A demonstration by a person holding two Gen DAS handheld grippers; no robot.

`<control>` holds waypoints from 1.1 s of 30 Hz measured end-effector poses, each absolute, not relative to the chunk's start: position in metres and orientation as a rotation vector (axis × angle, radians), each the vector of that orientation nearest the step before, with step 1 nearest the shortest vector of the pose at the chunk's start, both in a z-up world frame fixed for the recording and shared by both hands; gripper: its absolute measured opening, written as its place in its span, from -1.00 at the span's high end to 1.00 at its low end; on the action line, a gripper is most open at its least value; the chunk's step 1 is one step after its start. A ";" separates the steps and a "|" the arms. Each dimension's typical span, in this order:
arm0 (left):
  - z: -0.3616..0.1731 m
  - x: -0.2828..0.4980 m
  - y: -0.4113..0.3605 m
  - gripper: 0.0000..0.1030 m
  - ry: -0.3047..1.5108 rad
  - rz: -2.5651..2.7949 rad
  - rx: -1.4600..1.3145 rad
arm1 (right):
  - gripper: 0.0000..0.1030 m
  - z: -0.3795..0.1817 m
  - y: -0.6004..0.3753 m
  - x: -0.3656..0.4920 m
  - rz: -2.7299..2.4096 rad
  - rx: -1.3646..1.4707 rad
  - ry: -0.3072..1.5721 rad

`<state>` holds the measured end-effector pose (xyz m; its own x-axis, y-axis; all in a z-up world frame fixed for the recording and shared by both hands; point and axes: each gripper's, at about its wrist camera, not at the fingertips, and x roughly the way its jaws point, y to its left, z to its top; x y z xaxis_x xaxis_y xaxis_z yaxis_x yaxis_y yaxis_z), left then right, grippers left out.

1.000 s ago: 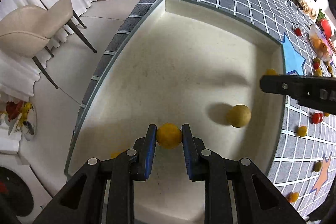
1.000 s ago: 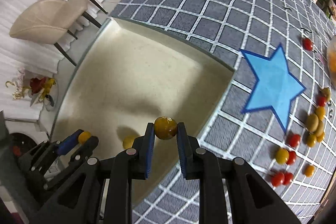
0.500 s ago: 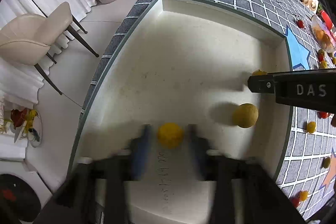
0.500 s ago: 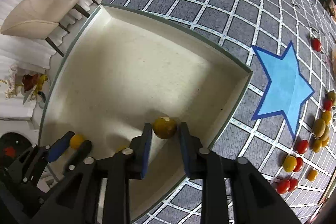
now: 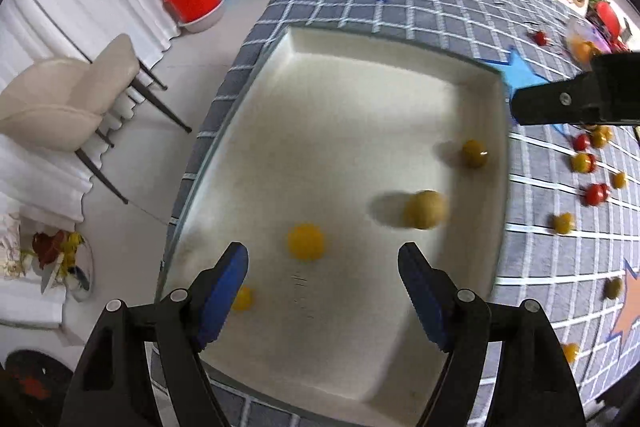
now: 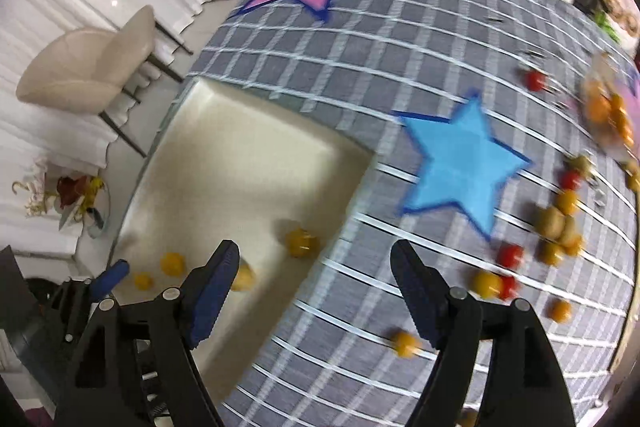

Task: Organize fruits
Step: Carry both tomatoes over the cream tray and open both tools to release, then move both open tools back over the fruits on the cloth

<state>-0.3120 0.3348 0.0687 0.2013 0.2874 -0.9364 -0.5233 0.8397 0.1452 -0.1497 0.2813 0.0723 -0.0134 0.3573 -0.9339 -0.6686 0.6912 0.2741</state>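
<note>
Left gripper and right gripper: spread wide, gripping nothing, poised above shallow cream rectangular tray. Inside tray: four small round yellow fruits. Elsewhere, on grey checked tablecloth: scattered red and yellow fruits.

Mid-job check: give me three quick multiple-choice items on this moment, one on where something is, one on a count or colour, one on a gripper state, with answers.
1. Where does the bright yellow fruit ahead of the left gripper lie?
A. On the tablecloth
B. Inside the cream tray
C. On the chair

2. How many fruits show inside the tray in the left wrist view?
A. Two
B. Four
C. Seven

3. What state is the right gripper in?
A. Open, holding nothing
B. Shut on a red tomato
C. Shut on a yellow fruit

Answers: 1 B, it rests on the tray floor, inside the walls. 2 B, four yellowish rounds sit on the floor. 3 A, its fingers are spread wide with nothing between them.
</note>
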 end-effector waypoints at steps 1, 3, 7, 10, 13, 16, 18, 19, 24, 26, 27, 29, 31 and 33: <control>0.072 -0.310 0.329 -0.53 1.243 0.561 -0.225 | -0.57 0.074 0.269 -0.146 0.813 -0.278 1.360; 0.076 -0.305 0.319 -0.53 1.241 0.544 -0.228 | -0.57 0.073 0.248 -0.139 0.785 -0.264 1.367; 0.085 -0.292 0.291 -0.53 1.235 0.495 -0.218 | -0.57 0.066 0.199 -0.131 0.718 -0.252 1.388; 0.088 -0.281 0.266 -0.53 1.228 0.450 -0.203 | -0.57 0.057 0.166 -0.126 0.667 -0.255 1.409; 0.088 -0.269 0.245 -0.53 1.232 0.409 -0.187 | -0.57 0.047 0.132 -0.122 0.622 -0.254 1.430; 0.080 -0.255 0.224 -0.53 1.249 0.381 -0.179 | -0.57 0.036 0.104 -0.118 0.583 -0.260 1.448; 0.073 -0.247 0.215 -0.53 1.259 0.374 -0.179 | -0.57 0.028 0.088 -0.112 0.563 -0.264 1.460; 0.068 -0.242 0.212 -0.53 1.264 0.374 -0.178 | -0.57 0.025 0.082 -0.112 0.558 -0.269 1.463; 0.046 -0.223 0.202 -0.53 1.295 0.390 -0.176 | -0.57 0.011 0.068 -0.103 0.567 -0.314 1.456; 0.039 -0.217 0.201 -0.53 1.301 0.399 -0.182 | -0.57 0.007 0.063 -0.100 0.573 -0.323 1.449; 0.036 -0.215 0.201 -0.53 1.303 0.402 -0.185 | -0.57 0.005 0.062 -0.098 0.575 -0.327 1.444; 0.029 -0.210 0.200 -0.53 1.314 0.406 -0.185 | -0.57 0.001 0.061 -0.092 0.574 -0.330 1.435; 0.023 -0.207 0.199 -0.53 1.324 0.409 -0.181 | -0.57 -0.006 0.063 -0.085 0.573 -0.326 1.430; 0.018 -0.204 0.199 -0.52 1.330 0.413 -0.179 | -0.52 -0.008 0.065 -0.080 0.575 -0.326 1.423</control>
<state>-0.2044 0.1987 0.0178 0.1797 0.1891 -0.9654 -0.3907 0.9144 0.1064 -0.0798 0.0648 -0.0078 0.0453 0.1785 -0.9829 -0.5542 0.8231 0.1239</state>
